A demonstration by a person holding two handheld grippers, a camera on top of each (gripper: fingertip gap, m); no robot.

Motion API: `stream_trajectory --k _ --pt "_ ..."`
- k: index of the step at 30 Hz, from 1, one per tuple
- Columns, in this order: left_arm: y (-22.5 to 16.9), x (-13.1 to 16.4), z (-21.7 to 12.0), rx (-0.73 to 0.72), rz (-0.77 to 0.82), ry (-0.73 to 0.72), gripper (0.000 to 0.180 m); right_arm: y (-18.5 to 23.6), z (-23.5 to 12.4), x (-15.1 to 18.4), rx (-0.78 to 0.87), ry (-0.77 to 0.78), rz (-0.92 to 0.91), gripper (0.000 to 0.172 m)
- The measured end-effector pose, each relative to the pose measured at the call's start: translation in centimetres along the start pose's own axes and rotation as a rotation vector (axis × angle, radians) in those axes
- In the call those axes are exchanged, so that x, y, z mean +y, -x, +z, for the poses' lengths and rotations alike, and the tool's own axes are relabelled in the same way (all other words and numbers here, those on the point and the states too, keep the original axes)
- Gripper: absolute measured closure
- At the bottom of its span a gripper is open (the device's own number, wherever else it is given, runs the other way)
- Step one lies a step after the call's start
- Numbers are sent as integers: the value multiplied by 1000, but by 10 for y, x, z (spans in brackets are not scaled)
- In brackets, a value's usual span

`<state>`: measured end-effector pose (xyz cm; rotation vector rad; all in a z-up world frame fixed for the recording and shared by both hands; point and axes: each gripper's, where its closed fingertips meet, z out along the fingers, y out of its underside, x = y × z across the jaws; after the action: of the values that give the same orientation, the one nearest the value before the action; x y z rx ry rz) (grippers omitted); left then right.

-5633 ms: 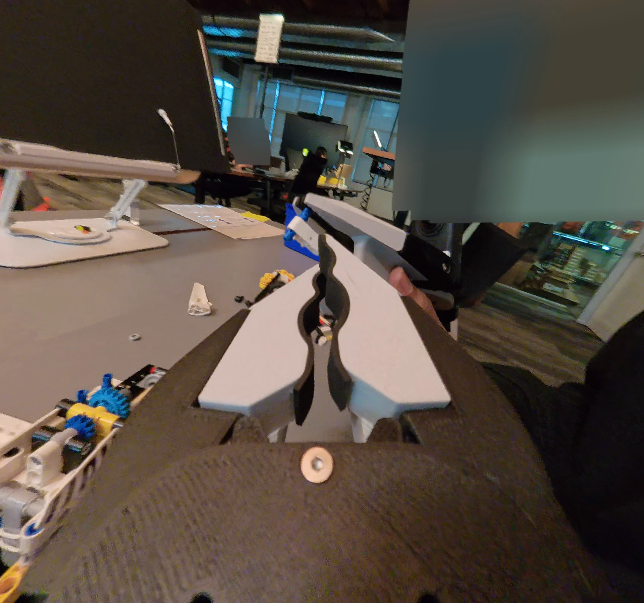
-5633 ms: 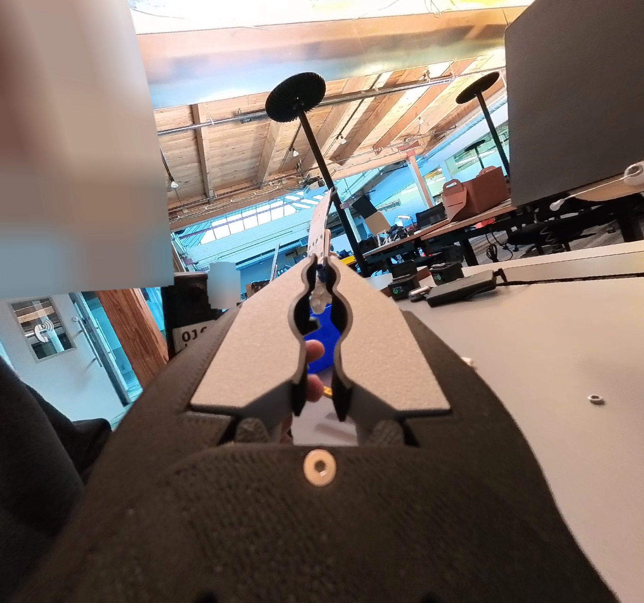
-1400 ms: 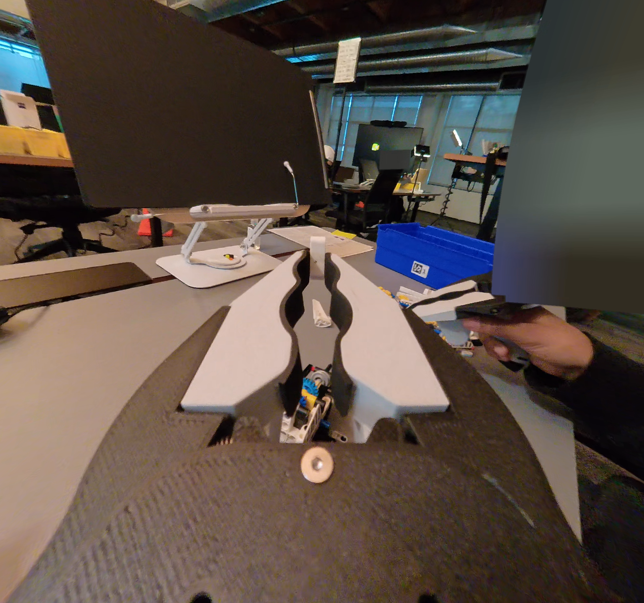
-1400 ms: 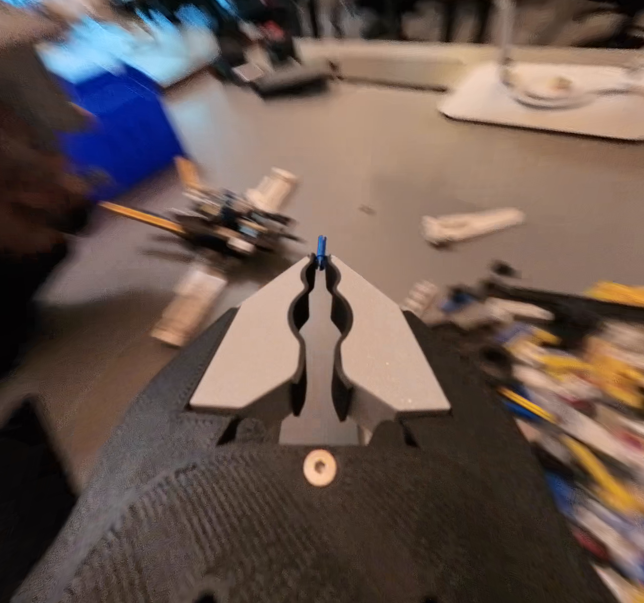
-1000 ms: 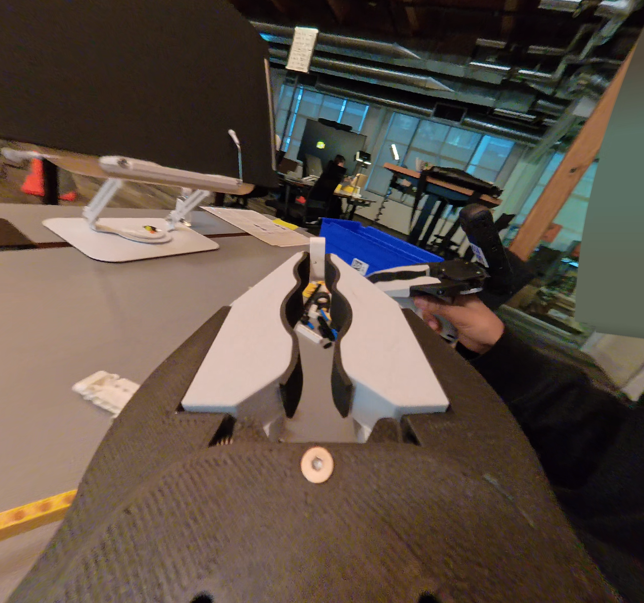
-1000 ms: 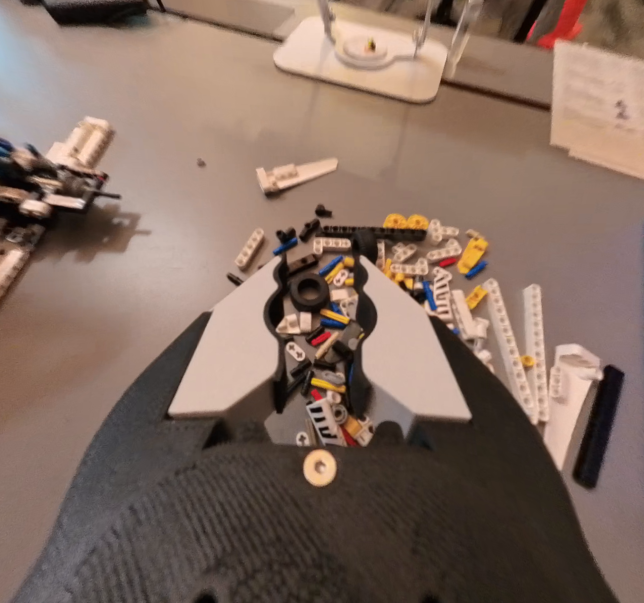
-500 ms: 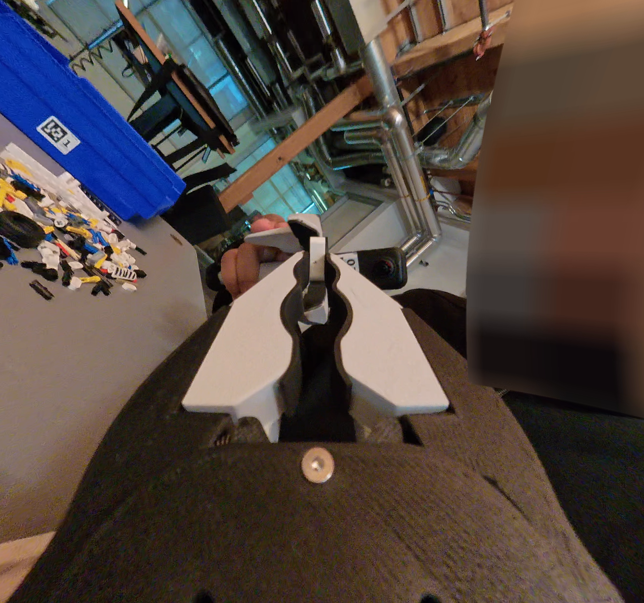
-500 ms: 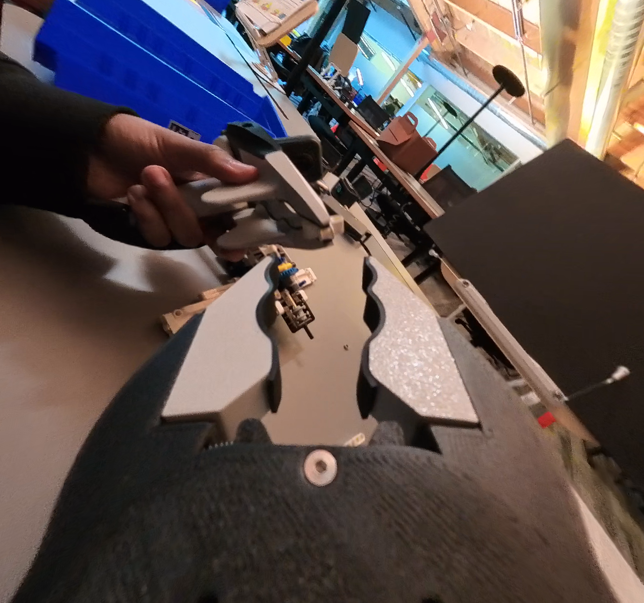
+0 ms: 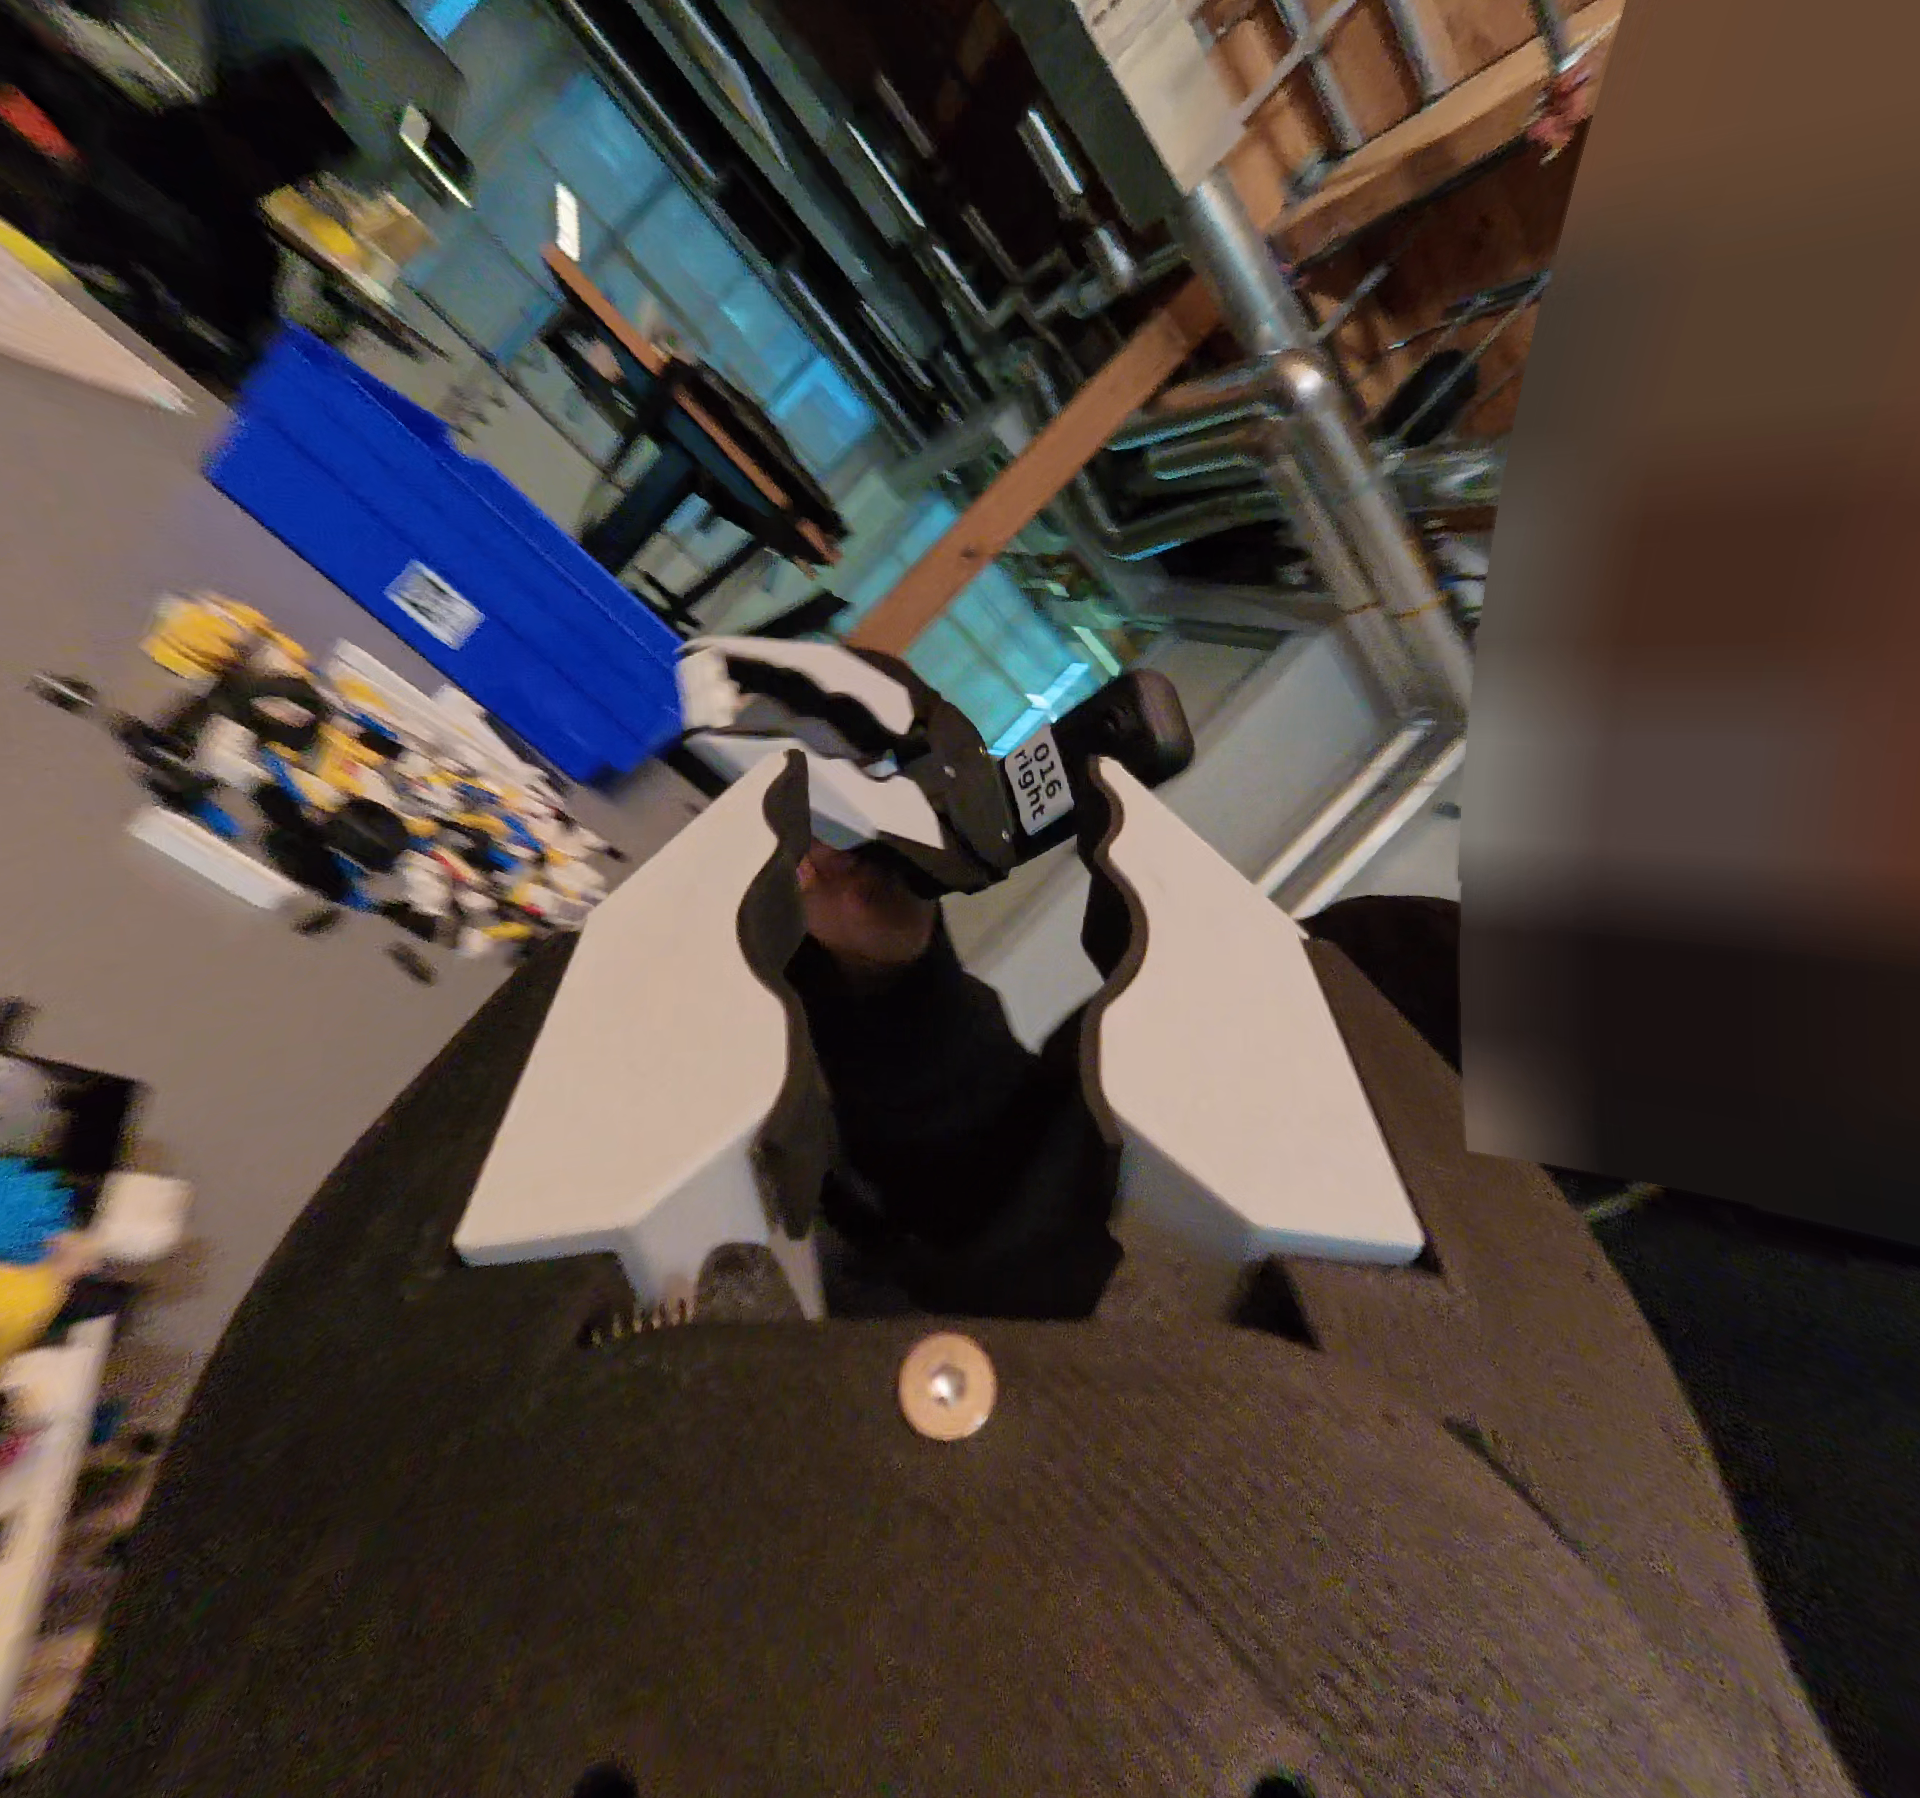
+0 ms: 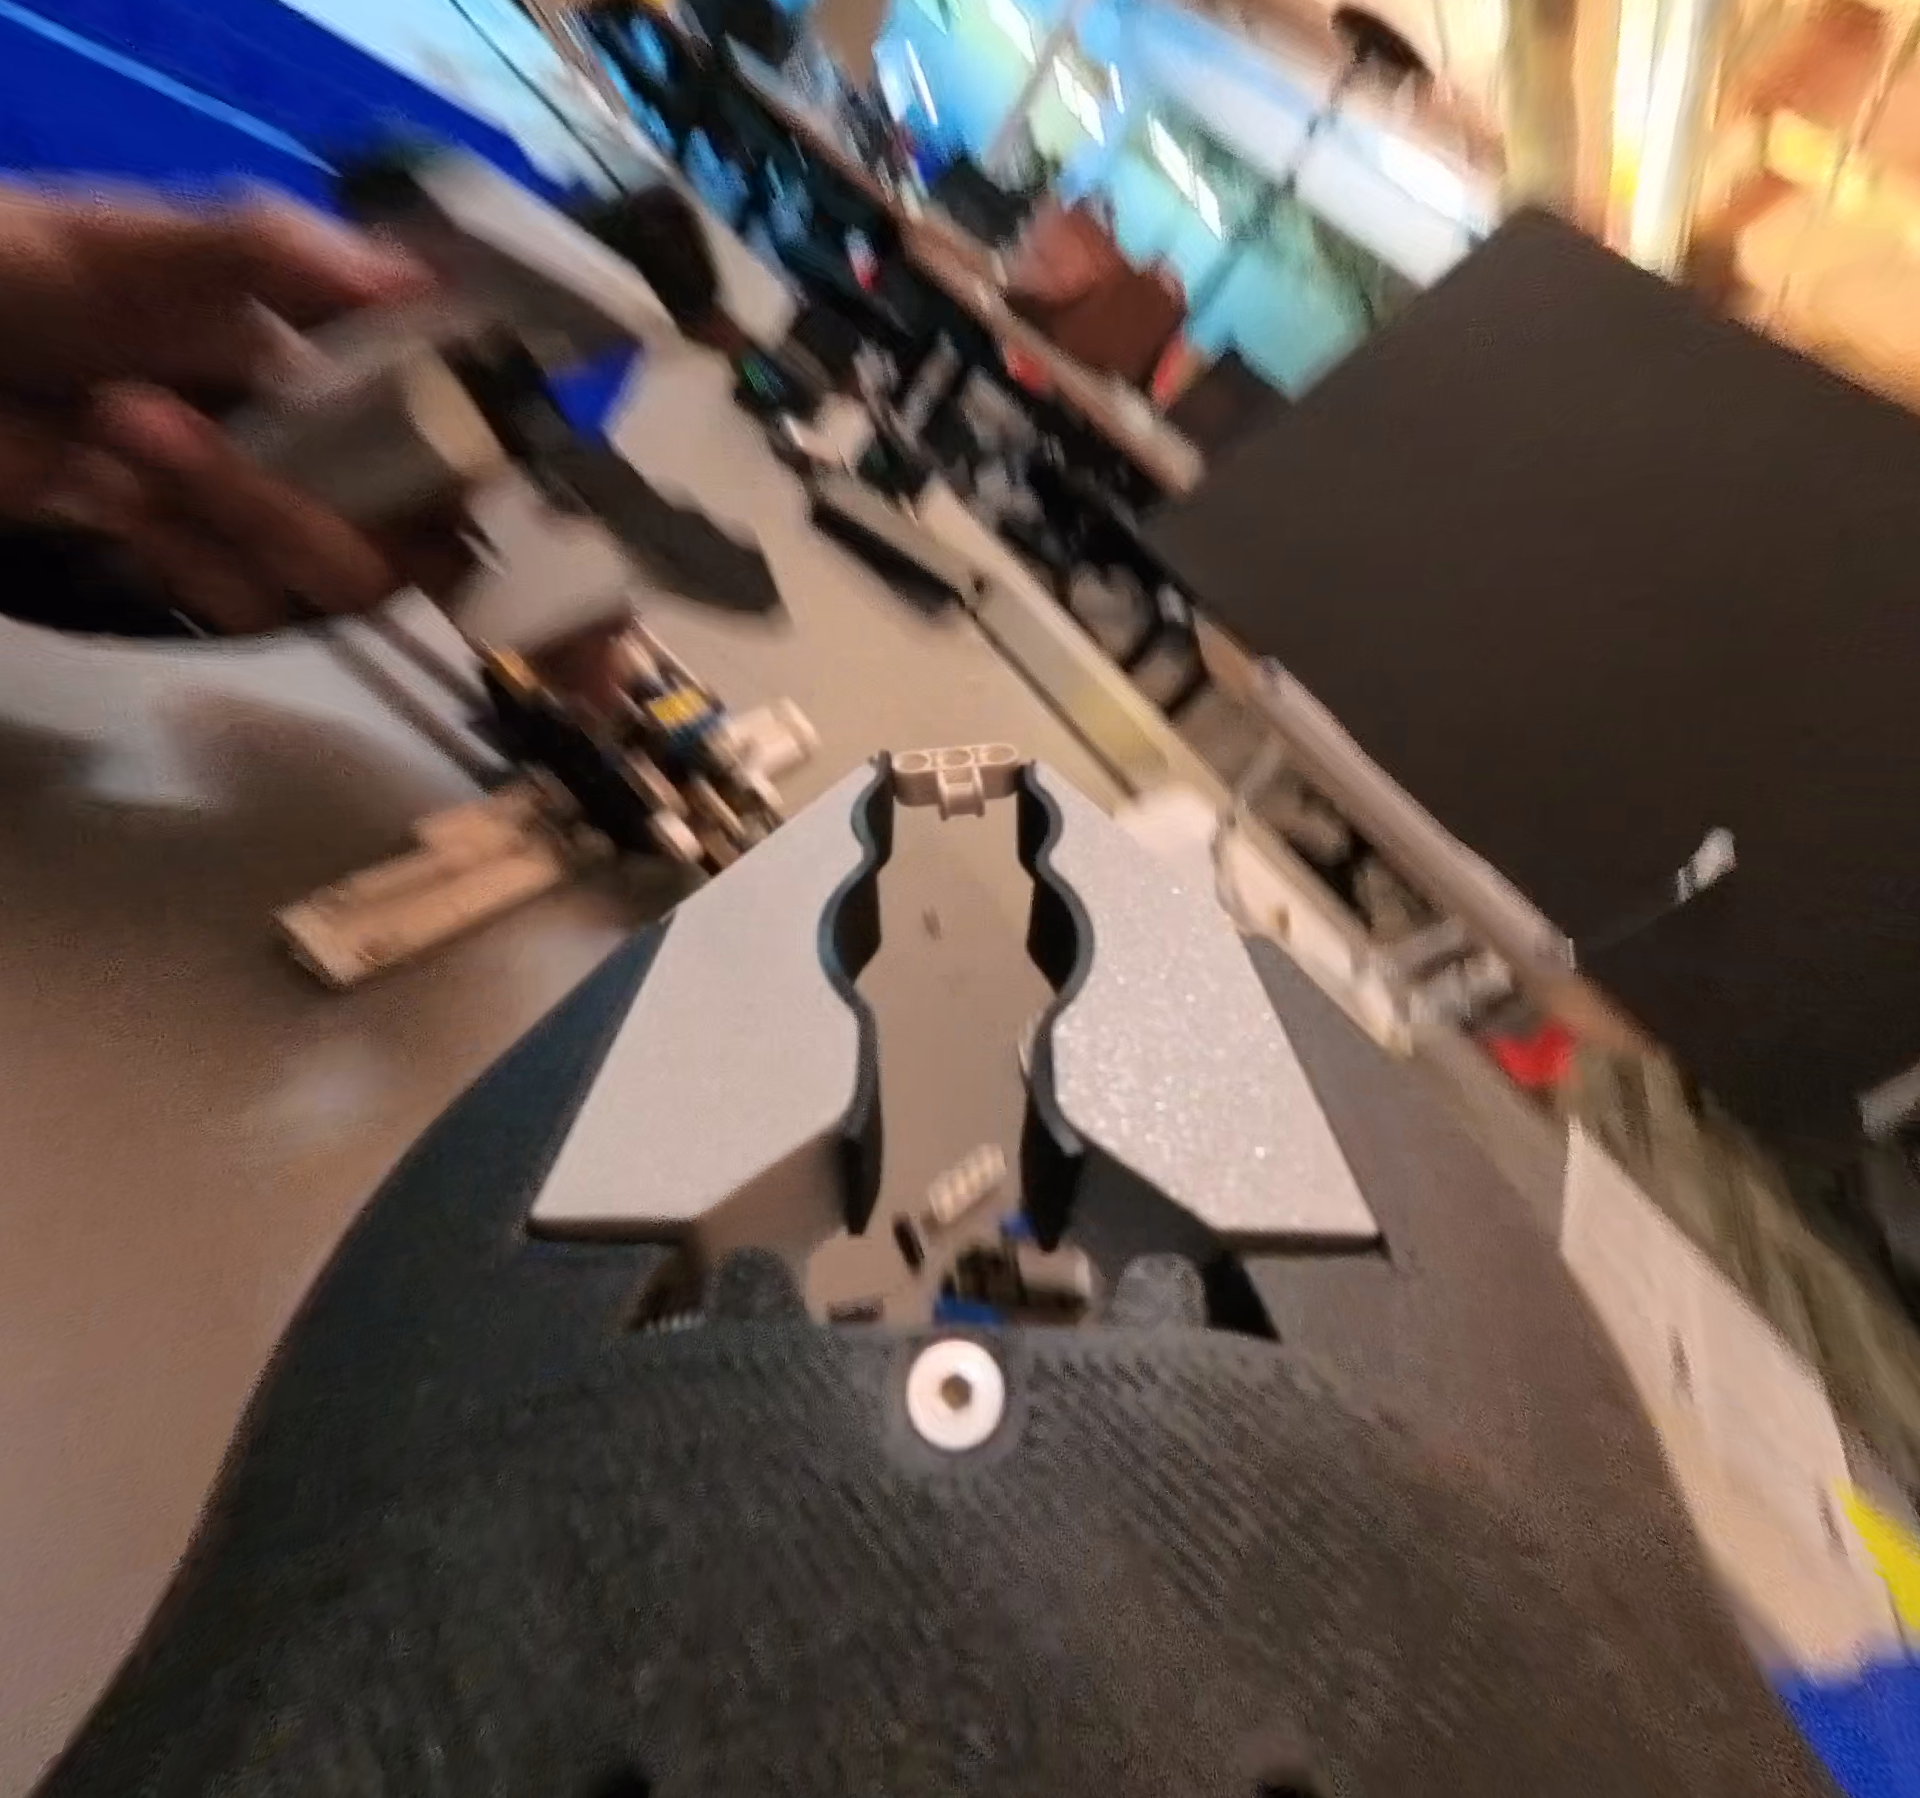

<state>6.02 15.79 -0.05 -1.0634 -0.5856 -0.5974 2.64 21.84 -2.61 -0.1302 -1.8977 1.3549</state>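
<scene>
1. The grey table (image 9: 125,522) carried everything: a blue bin (image 9: 436,543) at its far side and, in front of it, a loose heap of small building pieces (image 9: 343,813) in yellow, black, blue and white, probably spread out so single parts could be picked.
2. A black panel (image 10: 1558,553) stood along the table's far edge, blocking the view behind it.
3. A half-built model (image 10: 623,740) lay on the table, under the person's hand (image 10: 156,439).
4. The left gripper (image 9: 940,772) was spread wide with nothing between its fingers, raised off the table and pointing toward the right one.
5. The right gripper (image 10: 956,782) was narrowed onto a small tan connector piece (image 10: 954,774), pinched endwise at the very fingertips, well clear of the model.
</scene>
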Motion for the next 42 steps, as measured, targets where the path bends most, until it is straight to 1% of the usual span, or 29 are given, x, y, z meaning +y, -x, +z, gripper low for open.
stream_trajectory --k 2,3,4,5,7,9,10,11,12,13,15,16,17,19,20,21,22,26,29,31,32,35,36,37,39,42 --pt "1 -12 -10 -114 149 -5 131 -25 6 55 50 230 96 150" --pt "1 -16 -14 -178 232 2 131 -31 6 85 44 355 155 150" --pt "2 -21 -18 -247 323 12 131 -34 7 109 26 449 217 150" --pt "4 -25 -21 -323 422 23 130 -34 9 126 -4 503 281 150" --pt "10 -34 -31 -500 625 51 123 -28 17 141 -91 528 399 150" --pt "17 -47 -44 -699 818 71 108 -25 25 149 -140 550 481 149" --pt "19 -54 -51 -786 896 65 99 -24 27 157 -148 593 500 150" --pt "18 -61 -58 -851 955 47 92 -25 27 166 -143 650 504 150" --pt "14 -67 -62 -885 997 11 84 -26 27 175 -134 698 496 150" --pt "7 -72 -66 -885 1031 -40 81 -26 26 182 -129 731 492 150" --pt "-11 -78 -70 -825 1087 -134 114 -25 26 186 -128 750 511 149" --pt "-17 -81 -73 -816 1117 -158 128 -25 26 185 -128 741 520 145" --pt "-19 -82 -76 -833 1146 -151 147 -26 26 183 -119 728 524 140" --pt "-18 -89 -86 -900 1168 -172 162 -29 27 174 -97 683 512 131" --pt "-18 -92 -91 -917 1159 -201 163 -31 29 166 -89 649 497 127" --pt "-17 -93 -93 -911 1134 -222 159 -33 32 156 -83 607 481 126" --pt "-15 -90 -93 -883 1097 -214 155 -32 35 143 -89 559 461 126" --pt "2 -77 -85 -811 934 -143 145 -21 57 87 -154 357 347 128" --pt "21 -62 -79 -804 860 -51 136 -19 78 59 -150 245 242 130" --pt "40 -47 -78 -823 803 61 121 -19 95 47 -142 160 222 133" --pt "49 -39 -78 -833 763 122 112 -16 102 43 -151 118 250 135" --pt "64 -19 -76 -815 604 233 78 -2 115 40 -215 30 431 135" --pt "64 -15 -74 -778 555 249 74 4 114 40 -244 8 496 135" --pt "62 -13 -72 -742 528 244 77 8 113 41 -275 -4 548 133" --pt "60 -21 -72 -724 552 191 81 12 108 46 -297 -14 586 133" --pt "60 -27 -74 -743 639 168 105 6 106 56 -262 8 576 134"
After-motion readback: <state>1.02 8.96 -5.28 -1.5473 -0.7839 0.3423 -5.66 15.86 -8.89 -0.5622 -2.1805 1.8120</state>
